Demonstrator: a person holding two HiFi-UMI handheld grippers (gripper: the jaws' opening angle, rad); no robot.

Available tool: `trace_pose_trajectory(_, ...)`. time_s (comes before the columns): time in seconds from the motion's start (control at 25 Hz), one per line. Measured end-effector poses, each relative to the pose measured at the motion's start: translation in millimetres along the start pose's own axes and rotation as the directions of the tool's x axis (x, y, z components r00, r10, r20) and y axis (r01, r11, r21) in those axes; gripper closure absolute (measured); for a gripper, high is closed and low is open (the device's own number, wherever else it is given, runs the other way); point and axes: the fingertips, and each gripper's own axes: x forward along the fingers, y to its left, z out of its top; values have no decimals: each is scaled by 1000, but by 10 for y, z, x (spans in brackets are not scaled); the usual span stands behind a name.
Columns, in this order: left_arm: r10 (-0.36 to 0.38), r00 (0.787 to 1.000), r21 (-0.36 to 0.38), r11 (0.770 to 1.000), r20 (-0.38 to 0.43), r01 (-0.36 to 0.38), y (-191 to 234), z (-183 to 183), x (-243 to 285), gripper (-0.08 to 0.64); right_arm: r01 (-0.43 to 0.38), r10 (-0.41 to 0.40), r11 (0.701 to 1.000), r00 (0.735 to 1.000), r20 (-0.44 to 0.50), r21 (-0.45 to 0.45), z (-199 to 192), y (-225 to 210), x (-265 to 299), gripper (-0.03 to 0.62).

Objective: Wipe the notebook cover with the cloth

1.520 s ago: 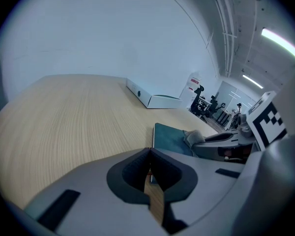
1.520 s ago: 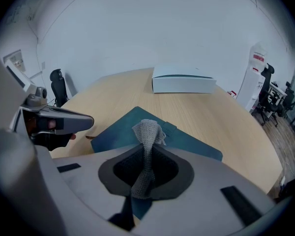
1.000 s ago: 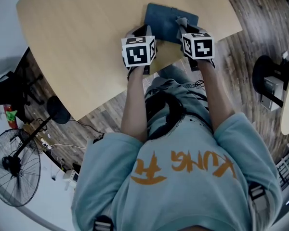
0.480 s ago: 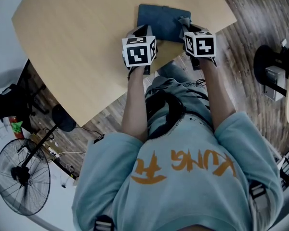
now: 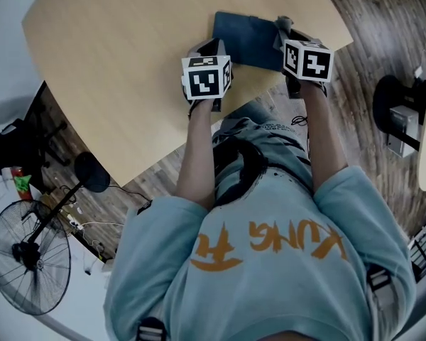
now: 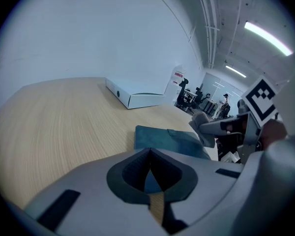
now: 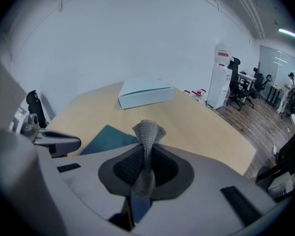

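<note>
We hold the left hand-held gripper [image 6: 150, 154] with its jaws together on nothing, near the closest corner of the dark notebook [image 5: 245, 40], which lies flat on the tabletop [image 5: 113, 55]. Our right hand-held gripper [image 7: 146, 151] is clamped on the grey cloth [image 7: 147, 131] at the notebook's right edge. A white box [image 7: 145, 92] lies farther back.
</note>
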Motion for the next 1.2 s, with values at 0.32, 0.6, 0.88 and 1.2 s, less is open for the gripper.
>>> trace_pose_trajectory(0.32,47,999,17,999,-24,-47,556,114,-150,543,-148,148,989,989,16,-13,470,976,507,560)
trace_pose_trajectory(0.6,51,998,9,999,-30,-51,801,210,-184,542,-204,203,979,978,-40,-14,498,1434,800,560)
trace_pose_trajectory(0.88,20,998,38,999,-62,-17,779,226,-48,543,-194,192,981,977,-89,-11,433,1523,968,560)
trace_pose_trajectory(1.2,10,994,66,998,-105,-3,755,194,-32,543,-173,170,985,980,-99,-19,420,1472,978,560)
